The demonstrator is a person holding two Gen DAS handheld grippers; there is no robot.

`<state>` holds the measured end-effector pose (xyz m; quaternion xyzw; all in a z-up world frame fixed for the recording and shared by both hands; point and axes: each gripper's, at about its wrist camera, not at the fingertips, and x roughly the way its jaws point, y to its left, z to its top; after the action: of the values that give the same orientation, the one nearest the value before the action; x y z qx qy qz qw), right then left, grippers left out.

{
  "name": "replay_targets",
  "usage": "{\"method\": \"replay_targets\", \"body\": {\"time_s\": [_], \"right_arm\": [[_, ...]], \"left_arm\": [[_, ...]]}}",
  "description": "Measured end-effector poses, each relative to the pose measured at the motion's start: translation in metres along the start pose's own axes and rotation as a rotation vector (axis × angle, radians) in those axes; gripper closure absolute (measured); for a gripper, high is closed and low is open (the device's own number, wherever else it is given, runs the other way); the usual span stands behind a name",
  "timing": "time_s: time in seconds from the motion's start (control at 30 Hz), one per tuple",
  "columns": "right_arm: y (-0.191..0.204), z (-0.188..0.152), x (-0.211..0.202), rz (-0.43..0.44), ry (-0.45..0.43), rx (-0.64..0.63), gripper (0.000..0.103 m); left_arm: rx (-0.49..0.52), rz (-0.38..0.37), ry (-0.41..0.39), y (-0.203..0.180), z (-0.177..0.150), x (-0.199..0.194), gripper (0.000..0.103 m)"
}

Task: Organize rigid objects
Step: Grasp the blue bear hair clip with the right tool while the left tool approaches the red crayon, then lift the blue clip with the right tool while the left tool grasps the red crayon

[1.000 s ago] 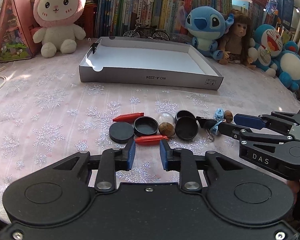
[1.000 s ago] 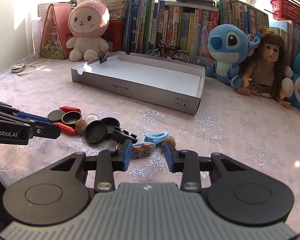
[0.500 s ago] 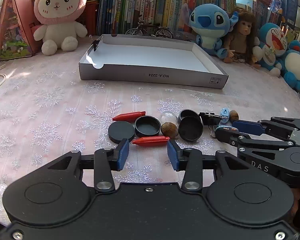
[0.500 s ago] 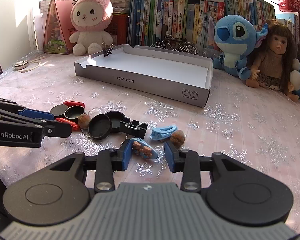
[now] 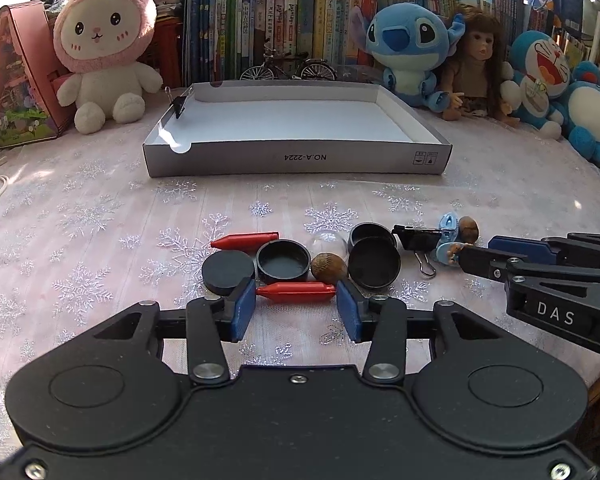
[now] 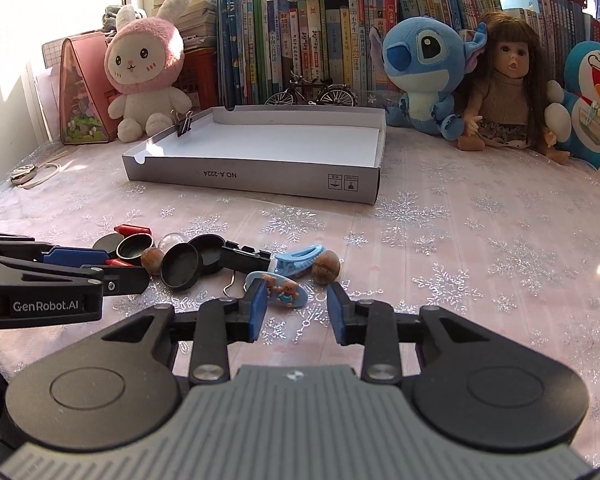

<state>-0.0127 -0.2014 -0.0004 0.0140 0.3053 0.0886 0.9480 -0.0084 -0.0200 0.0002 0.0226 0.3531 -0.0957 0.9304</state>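
Observation:
Small items lie in a cluster on the tablecloth: two red crayon-like sticks (image 5: 296, 293), several black round lids (image 5: 283, 260), a walnut (image 5: 329, 268), a clear dome (image 5: 326, 242), a black binder clip (image 5: 418, 237), blue hair clips (image 6: 282, 290) and a second nut (image 6: 326, 267). My left gripper (image 5: 296, 310) is open, its blue pads either side of the near red stick. My right gripper (image 6: 298, 311) is open just in front of the bear hair clip. A grey cardboard tray (image 5: 296, 158) sits behind, holding only a binder clip (image 5: 179, 105) on its rim.
Plush toys line the back: a pink rabbit (image 5: 106, 52), Stitch (image 5: 414, 48), a doll (image 5: 476, 72), Doraemon (image 5: 540, 76). Books (image 5: 280, 20), a model bicycle (image 5: 288, 68) and a pink house box (image 5: 18, 76) stand behind the tray.
Both grippers have opened wider. The left one now brackets the near red stick; the right one has moved closer to the bear hair clip.

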Motion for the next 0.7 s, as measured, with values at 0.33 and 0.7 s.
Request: {"method": "replay_targets", "body": {"time_s": [0.33,0.7], "right_arm": [[-0.007,0.002,-0.008,-0.008,-0.007,0.065,0.071],[0.014,0.004,0.005,-0.047,0.028,0.143,0.047]], "left_arm": [[0.039,0.019,-0.018,-0.001,-0.005,-0.006,0.061],[-0.004,0.039,-0.017,0.015,-0.006,-0.014,0.061]]}}
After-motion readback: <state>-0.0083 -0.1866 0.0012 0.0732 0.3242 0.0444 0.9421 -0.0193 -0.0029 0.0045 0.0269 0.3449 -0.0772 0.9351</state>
